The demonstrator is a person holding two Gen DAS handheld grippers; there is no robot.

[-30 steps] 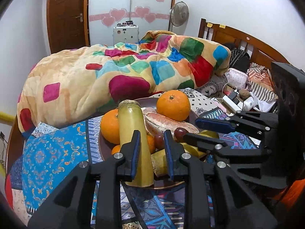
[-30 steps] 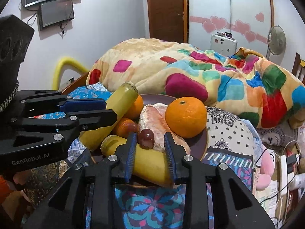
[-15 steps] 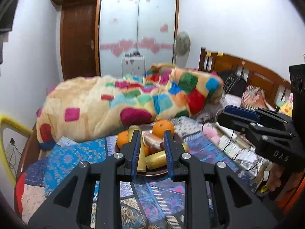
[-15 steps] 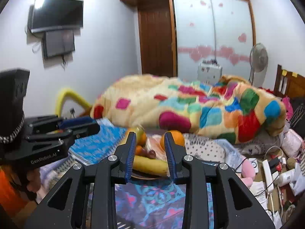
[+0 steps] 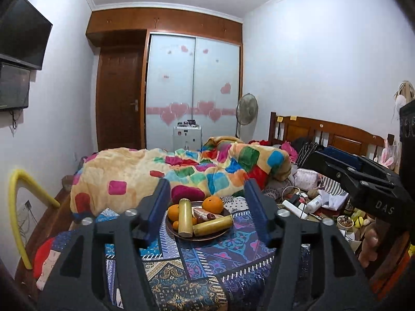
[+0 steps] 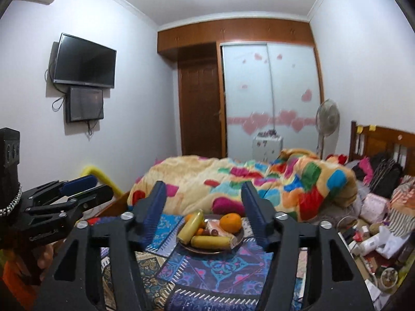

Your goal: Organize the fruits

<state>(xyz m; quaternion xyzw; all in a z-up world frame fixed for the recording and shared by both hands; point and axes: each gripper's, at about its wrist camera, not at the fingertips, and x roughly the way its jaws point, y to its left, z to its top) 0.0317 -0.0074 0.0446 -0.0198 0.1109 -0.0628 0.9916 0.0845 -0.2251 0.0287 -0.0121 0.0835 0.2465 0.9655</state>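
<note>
Bed (image 5: 181,272), plate (image 5: 199,238) w/ oranges (image 5: 213,204), bananas (image 5: 185,217)

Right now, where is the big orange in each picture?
Left wrist view: the big orange sits at the back right of the plate, between the open fingers.
Right wrist view: the big orange sits at the plate's back right again.
Shared landmark: the colourful blanket behind the plate.

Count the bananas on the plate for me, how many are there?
2. One banana points away from the camera, left of middle on the plate. The other banana lies crosswise along the front rim. More could hide under the oranges.
</note>
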